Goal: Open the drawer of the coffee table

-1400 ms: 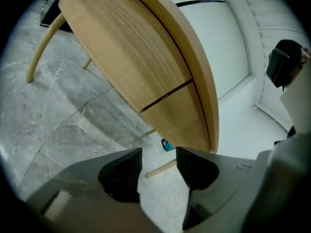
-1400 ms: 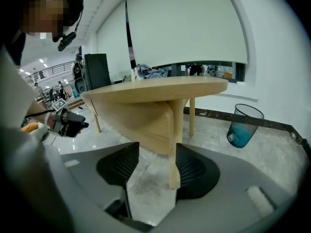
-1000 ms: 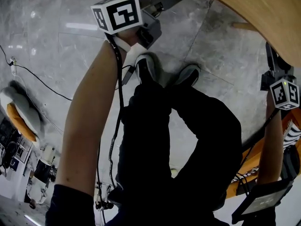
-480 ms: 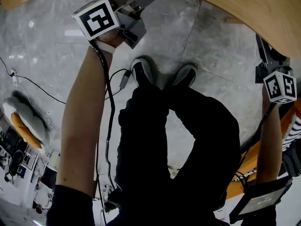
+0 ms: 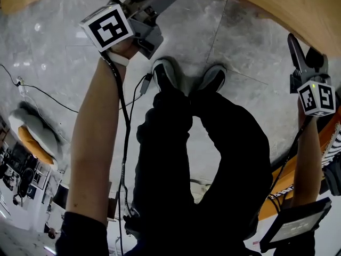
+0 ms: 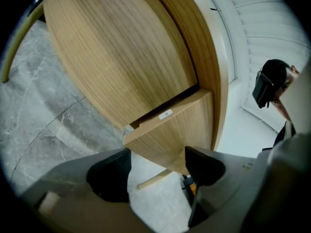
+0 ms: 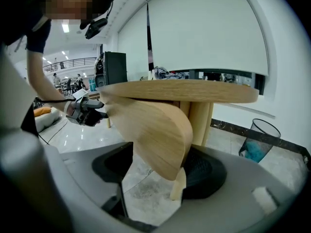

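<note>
1. Left claw (image 6: 158, 170): just released, jaws wide apart; drawer (image 6: 170, 130) at 12 o'clock, pulled out of the coffee table (image 6: 112, 57).
2. Right claw (image 7: 159, 169): released, astride a curved wooden panel (image 7: 150, 130).
3. The opening appears done.

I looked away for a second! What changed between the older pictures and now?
The left gripper shifted left in the head view and its jaws spread wider. They stand open, gripping nothing, at the corner of the pulled-out drawer. The right gripper, the table and the person's shoes stayed about where they were.
</note>
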